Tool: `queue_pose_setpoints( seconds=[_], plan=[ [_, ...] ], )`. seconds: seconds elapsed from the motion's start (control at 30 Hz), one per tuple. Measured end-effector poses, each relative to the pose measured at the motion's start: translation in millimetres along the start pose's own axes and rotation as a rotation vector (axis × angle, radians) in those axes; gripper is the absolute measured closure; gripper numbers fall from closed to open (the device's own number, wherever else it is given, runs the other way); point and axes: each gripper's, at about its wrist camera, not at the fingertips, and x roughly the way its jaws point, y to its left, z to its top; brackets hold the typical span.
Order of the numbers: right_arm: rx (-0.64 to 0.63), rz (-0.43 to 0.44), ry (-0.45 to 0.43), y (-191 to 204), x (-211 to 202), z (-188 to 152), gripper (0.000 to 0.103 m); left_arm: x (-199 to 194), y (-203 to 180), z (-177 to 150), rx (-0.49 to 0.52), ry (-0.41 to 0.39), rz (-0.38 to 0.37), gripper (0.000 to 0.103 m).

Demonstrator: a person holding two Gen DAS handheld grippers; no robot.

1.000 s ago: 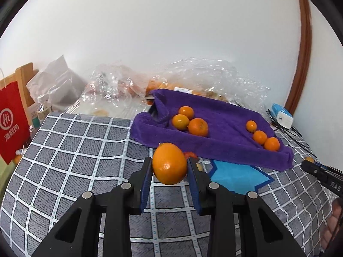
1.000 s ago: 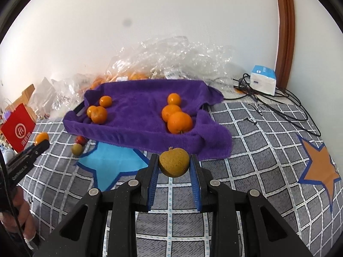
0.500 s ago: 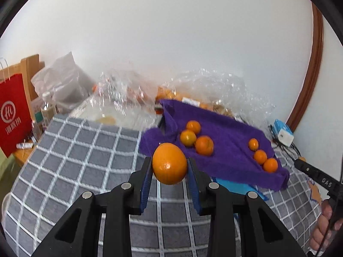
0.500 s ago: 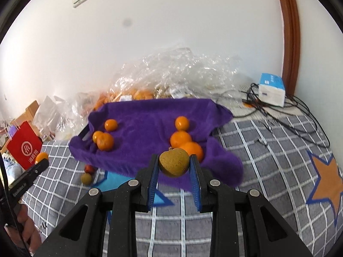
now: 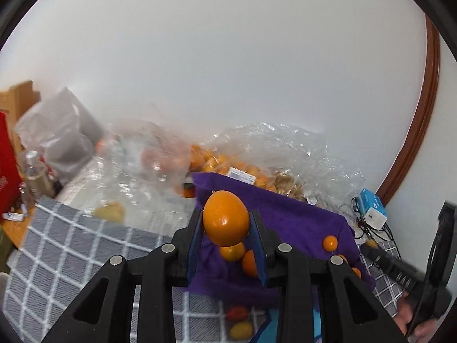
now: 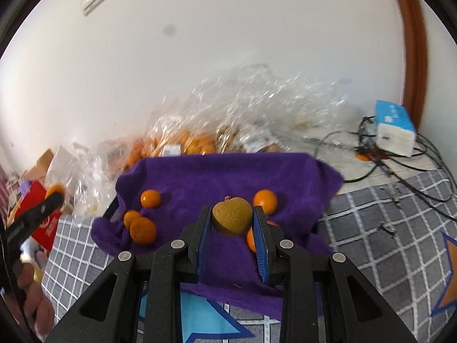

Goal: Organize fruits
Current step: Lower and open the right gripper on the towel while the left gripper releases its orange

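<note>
My left gripper (image 5: 226, 227) is shut on a large orange (image 5: 225, 217), held in the air over the left part of the purple towel (image 5: 300, 223). Small oranges (image 5: 330, 243) lie on that towel. In the right wrist view my right gripper (image 6: 232, 224) is shut on a brownish-green heart-shaped fruit (image 6: 232, 219), above the middle of the purple towel (image 6: 217, 177). A few oranges (image 6: 142, 230) lie at its left, others (image 6: 265, 201) at its right. The left gripper (image 6: 37, 213) shows at the left edge there.
Clear plastic bags (image 6: 228, 120) with more oranges are heaped behind the towel against the white wall. A blue-white box (image 6: 395, 127) and cables lie at the right. A red bag (image 6: 42, 223) stands at the left. A red and a yellow fruit (image 5: 240, 321) lie on the checked cloth.
Both grippers have moved forward toward the towel with their fruits still held, and now hang over it; the left one also rose. Views are more blurred.
</note>
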Motion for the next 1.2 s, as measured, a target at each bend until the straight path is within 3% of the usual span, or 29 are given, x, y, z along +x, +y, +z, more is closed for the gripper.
queue_pose_setpoints(
  seconds=[0.27, 0.43, 0.77, 0.87, 0.93, 1.1, 1.2],
  plan=[
    [-0.067, 0.002, 0.086, 9, 34, -20, 0.075, 52, 6, -30, -0.005, 0.122, -0.011, 0.072],
    [-0.110, -0.001, 0.109, 18, 45, -30, 0.075, 61, 6, -35, -0.035, 0.157, -0.053, 0.072],
    [-0.113, -0.033, 0.134, 20, 56, -39, 0.074, 72, -8, -48, 0.031, 0.182, -0.025, 0.072],
    [-0.105, -0.045, 0.144, 19, 57, -40, 0.067, 76, -11, -50, 0.039, 0.197, -0.023, 0.072],
    [-0.102, -0.053, 0.154, 19, 57, -40, 0.055, 76, -12, -51, 0.052, 0.191, -0.014, 0.072],
    [-0.107, -0.048, 0.134, 21, 47, -40, 0.047, 76, -13, -51, 0.064, 0.194, -0.017, 0.072],
    [-0.118, -0.054, 0.087, 24, 38, -39, 0.041, 77, -12, -49, 0.062, 0.207, -0.036, 0.062]
  ],
)
